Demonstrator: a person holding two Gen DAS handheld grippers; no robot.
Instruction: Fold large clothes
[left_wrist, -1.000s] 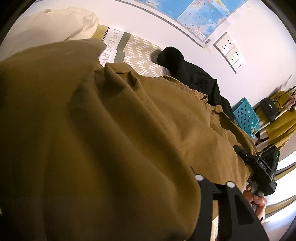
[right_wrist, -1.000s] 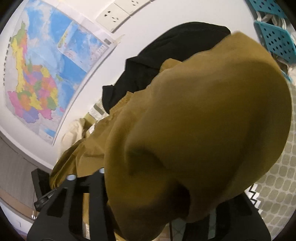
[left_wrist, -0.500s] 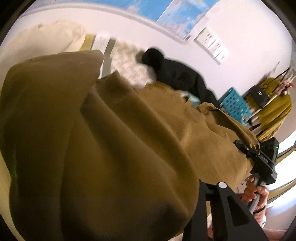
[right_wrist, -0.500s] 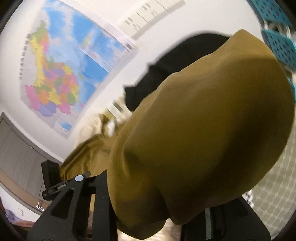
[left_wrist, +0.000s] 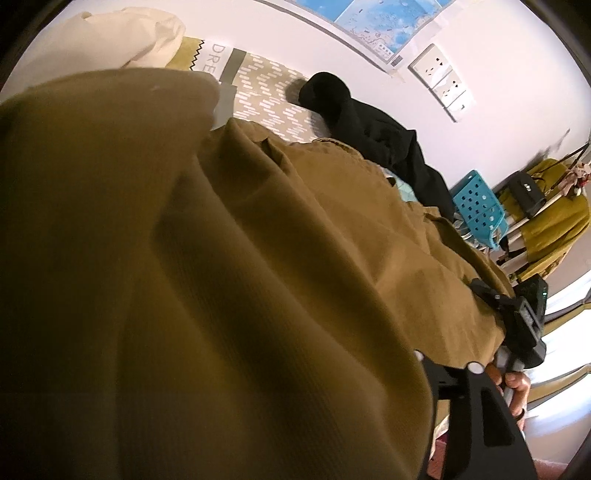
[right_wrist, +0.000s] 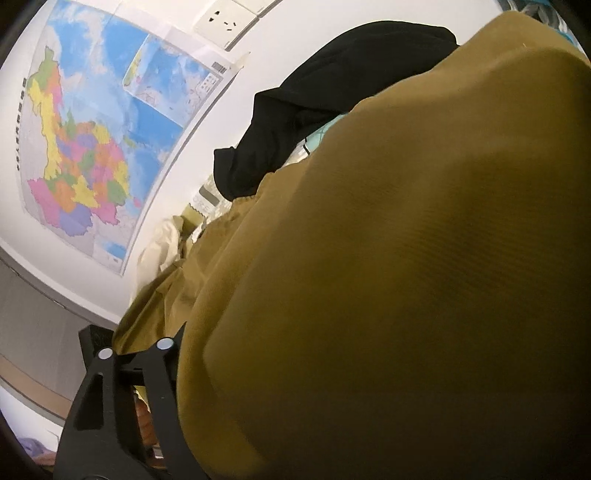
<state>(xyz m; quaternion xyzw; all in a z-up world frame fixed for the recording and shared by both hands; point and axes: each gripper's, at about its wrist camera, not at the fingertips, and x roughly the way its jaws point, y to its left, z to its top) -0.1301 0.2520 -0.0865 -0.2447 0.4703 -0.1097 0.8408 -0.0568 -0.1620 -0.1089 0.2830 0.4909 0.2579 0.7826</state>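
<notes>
large mustard-brown ribbed cloth garment (left_wrist: 221, 277) bulges over both lenses, draped across the left gripper (left_wrist: 436, 384) and right gripper (right_wrist: 177, 369); fingertips buried in it, so whether either claw is clenched cannot be told. beyond, crumpled black garment (left_wrist: 373, 129) lies on patterned bedding (left_wrist: 266, 96); farther, coloured wall map (right_wrist: 81, 140).

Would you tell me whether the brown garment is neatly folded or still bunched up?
Bunched, not folded: the brown garment drapes in loose ridges over both grippers, partly lifted off the patterned bedcover.
</notes>
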